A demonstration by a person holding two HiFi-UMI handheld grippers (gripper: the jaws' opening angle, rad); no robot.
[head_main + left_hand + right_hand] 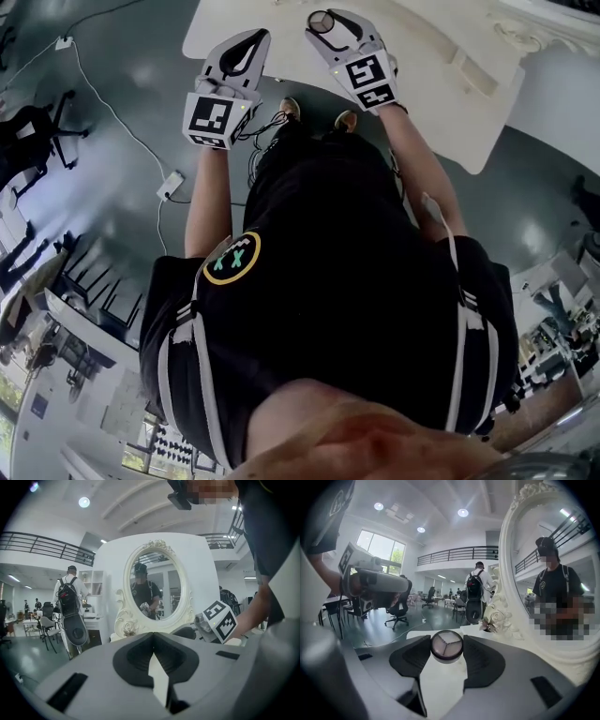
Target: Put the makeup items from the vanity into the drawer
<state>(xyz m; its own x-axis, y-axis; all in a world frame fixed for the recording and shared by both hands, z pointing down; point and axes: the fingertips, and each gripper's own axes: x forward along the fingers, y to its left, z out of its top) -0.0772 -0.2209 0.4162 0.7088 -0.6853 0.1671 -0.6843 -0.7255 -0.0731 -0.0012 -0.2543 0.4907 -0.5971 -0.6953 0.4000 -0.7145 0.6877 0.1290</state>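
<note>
The left gripper point(253, 39) is held with its jaws closed together on nothing, just beside the right. The right gripper point(328, 22) is part open and clamped on a round compact point(446, 645), which is pinched by its rim at the jaw tips with its three-part face turned back along the jaws. Both are poised over the near edge of the white vanity point(422, 84). No drawer can be made out, so the free left gripper is judged the one for opening it
</note>
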